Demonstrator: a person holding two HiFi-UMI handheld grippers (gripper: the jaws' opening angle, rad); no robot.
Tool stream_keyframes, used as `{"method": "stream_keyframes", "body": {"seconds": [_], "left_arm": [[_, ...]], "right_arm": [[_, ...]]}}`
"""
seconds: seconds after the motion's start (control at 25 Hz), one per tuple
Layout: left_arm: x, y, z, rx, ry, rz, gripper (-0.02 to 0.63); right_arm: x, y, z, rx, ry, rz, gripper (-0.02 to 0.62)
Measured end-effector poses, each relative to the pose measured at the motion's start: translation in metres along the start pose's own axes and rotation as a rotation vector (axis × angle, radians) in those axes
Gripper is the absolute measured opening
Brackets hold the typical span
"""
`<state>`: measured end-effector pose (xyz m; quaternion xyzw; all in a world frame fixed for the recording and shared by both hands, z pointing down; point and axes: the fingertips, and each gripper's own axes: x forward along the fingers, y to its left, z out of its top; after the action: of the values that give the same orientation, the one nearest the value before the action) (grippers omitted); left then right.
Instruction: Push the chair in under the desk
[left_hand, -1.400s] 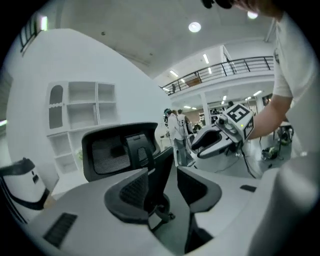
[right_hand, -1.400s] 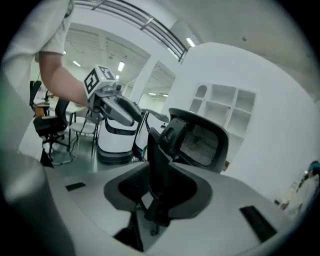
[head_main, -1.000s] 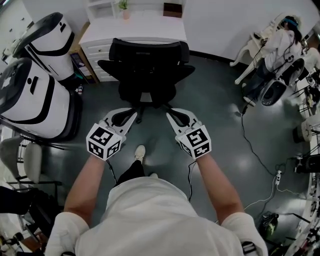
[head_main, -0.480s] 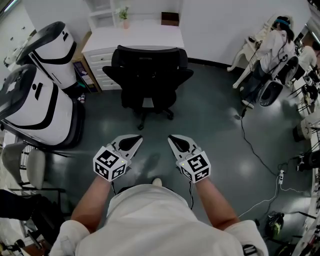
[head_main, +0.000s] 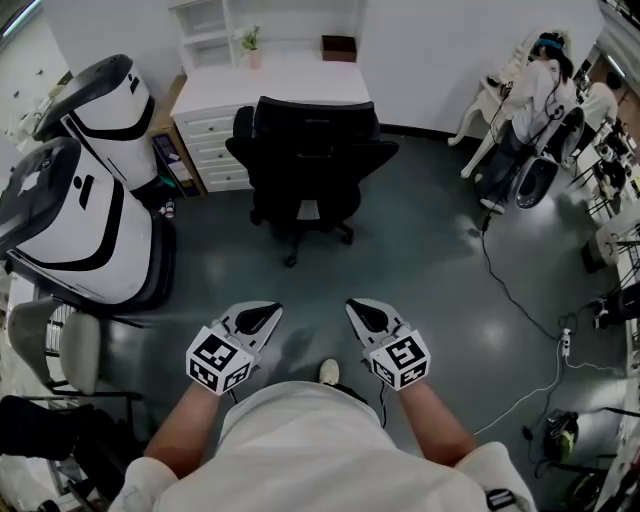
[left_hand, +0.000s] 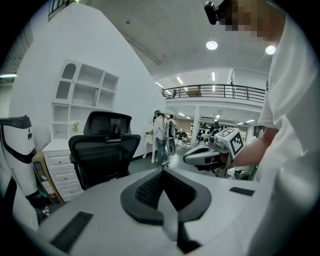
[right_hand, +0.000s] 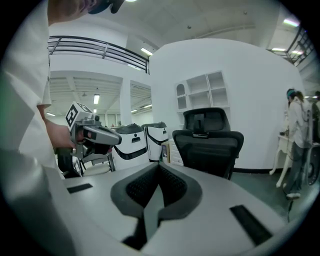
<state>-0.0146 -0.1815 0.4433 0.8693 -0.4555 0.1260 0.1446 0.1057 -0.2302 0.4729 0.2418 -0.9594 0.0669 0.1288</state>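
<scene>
Standing back from the black office chair (head_main: 310, 165), the person is holding both tools low in front of the body. The left gripper (head_main: 258, 318) is keeping its fingers pressed together w/ nothing between them, and the right gripper (head_main: 366, 314) is doing the same.

The chair is sitting straight ahead of the fingertips and well apart from them, w/ bare floor between. Its backrest is facing the person and running left-to-right, approx. parallel to the front edge of the white desk (head_main: 285, 80), which its top is meeting in the head view. The seat seems to be going under the desk already, so probably little pushing is remaining. The chair is lying about midway between the two grippers, so neither hand is nearer.

The grey floor (head_main: 430, 260) is looking smooth and a bit shiny, so the castors should be rolling easily. Two big white machines (head_main: 70, 215) are standing at the left, a cable (head_main: 510, 300) is trailing over the floor at the right, and other people (head_main: 545, 90) are working in the far right corner.
</scene>
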Motion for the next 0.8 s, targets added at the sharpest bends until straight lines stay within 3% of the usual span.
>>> {"method": "stream_keyframes", "body": {"seconds": [0.44,0.8], "left_arm": [[-0.07,-0.013,-0.04,-0.007,0.012,-0.045,-0.003],[-0.109,-0.022,-0.061,-0.006,0.017,-0.084,-0.003]], "right_arm": [[-0.004,0.097,-0.017,0.04,0.008,-0.007,0.005],[-0.011,0.143,-0.018,0.039,0.007,-0.038,0.005]]}}
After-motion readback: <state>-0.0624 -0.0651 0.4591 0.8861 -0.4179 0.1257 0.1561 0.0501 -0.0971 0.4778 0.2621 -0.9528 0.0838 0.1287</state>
